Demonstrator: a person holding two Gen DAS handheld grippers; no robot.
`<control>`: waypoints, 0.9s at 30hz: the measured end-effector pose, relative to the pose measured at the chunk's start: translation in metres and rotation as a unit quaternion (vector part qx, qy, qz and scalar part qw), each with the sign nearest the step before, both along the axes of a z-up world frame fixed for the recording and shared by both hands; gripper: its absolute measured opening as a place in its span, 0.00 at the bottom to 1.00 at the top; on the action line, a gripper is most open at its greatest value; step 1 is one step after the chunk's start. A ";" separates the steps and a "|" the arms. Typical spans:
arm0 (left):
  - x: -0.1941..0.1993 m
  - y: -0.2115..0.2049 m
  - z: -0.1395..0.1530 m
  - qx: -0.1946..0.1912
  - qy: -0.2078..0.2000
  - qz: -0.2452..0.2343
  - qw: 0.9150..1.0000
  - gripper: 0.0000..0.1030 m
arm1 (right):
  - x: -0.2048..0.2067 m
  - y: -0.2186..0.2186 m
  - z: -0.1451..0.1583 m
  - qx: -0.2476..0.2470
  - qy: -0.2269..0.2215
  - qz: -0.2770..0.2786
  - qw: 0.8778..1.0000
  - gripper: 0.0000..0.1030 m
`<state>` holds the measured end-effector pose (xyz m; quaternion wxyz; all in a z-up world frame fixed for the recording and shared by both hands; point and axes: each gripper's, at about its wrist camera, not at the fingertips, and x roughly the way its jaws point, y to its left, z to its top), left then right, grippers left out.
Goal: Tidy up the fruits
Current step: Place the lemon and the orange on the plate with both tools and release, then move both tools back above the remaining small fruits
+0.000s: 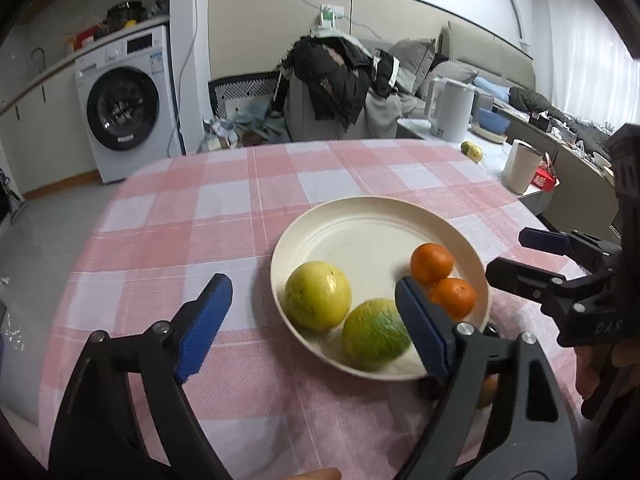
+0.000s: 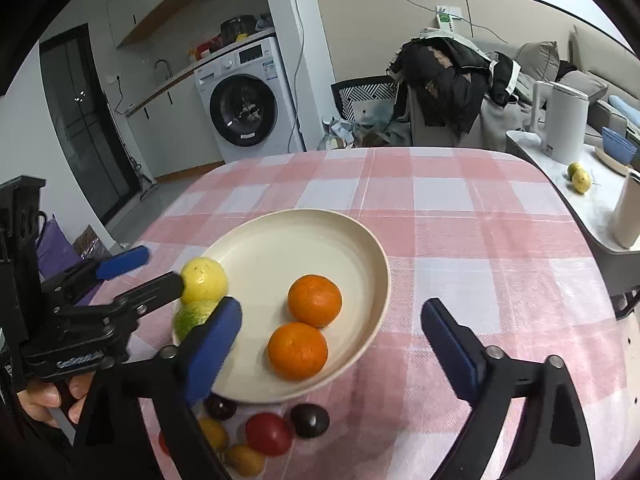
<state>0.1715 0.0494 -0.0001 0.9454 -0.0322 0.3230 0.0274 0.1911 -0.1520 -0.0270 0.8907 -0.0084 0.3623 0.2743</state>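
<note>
A cream plate (image 1: 360, 224) (image 2: 304, 236) sits on the pink checked tablecloth (image 1: 224, 216). It holds a yellow fruit (image 1: 318, 295) (image 2: 205, 280), a green-yellow fruit (image 1: 376, 335) (image 2: 192, 316) and two oranges (image 1: 432, 263) (image 2: 315, 300) (image 2: 298, 351). My left gripper (image 1: 316, 324) is open and empty, its jaws either side of the yellow and green fruits. My right gripper (image 2: 332, 336) is open and empty, hovering over the two oranges; it also shows in the left wrist view (image 1: 516, 256). Several small tomatoes and dark fruits (image 2: 269, 434) lie on the cloth in front of the plate.
A side table at the right carries a white kettle (image 2: 564, 124), a blue bowl (image 2: 618, 144), two small yellow-green fruits (image 2: 580, 178) and a white cup (image 1: 520, 166). A washing machine (image 1: 128, 104) and a chair heaped with clothes (image 1: 336, 80) stand beyond the table.
</note>
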 end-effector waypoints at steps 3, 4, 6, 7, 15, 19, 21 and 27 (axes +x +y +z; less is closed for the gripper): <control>-0.019 -0.002 0.008 -0.001 -0.006 -0.003 1.000 0.85 | -0.009 -0.007 0.004 -0.007 -0.008 -0.003 1.000 0.99; -0.026 -0.003 0.010 -0.002 -0.008 -0.005 1.000 0.88 | -0.012 -0.009 0.005 -0.006 -0.008 -0.001 1.000 1.00; -0.037 -0.005 0.015 -0.002 -0.013 -0.006 1.000 0.98 | -0.018 -0.014 0.007 -0.002 -0.006 0.003 1.000 1.00; -0.043 -0.006 0.018 -0.002 -0.018 -0.004 1.000 0.99 | -0.021 -0.016 0.009 0.000 -0.006 0.004 1.000 1.00; -0.077 -0.014 0.028 -0.014 -0.028 -0.003 0.999 0.99 | -0.049 -0.030 0.009 -0.003 -0.010 0.008 1.000 1.00; -0.085 -0.018 0.025 -0.018 -0.022 -0.004 1.000 0.99 | -0.058 -0.025 0.009 -0.030 -0.021 0.019 0.999 1.00; -0.089 -0.022 0.024 -0.008 -0.021 -0.003 1.000 0.99 | -0.060 -0.022 0.007 -0.033 -0.019 0.023 0.999 1.00; -0.100 -0.025 0.021 -0.018 -0.014 -0.014 1.000 0.99 | -0.067 -0.012 -0.004 -0.050 -0.006 0.040 0.998 1.00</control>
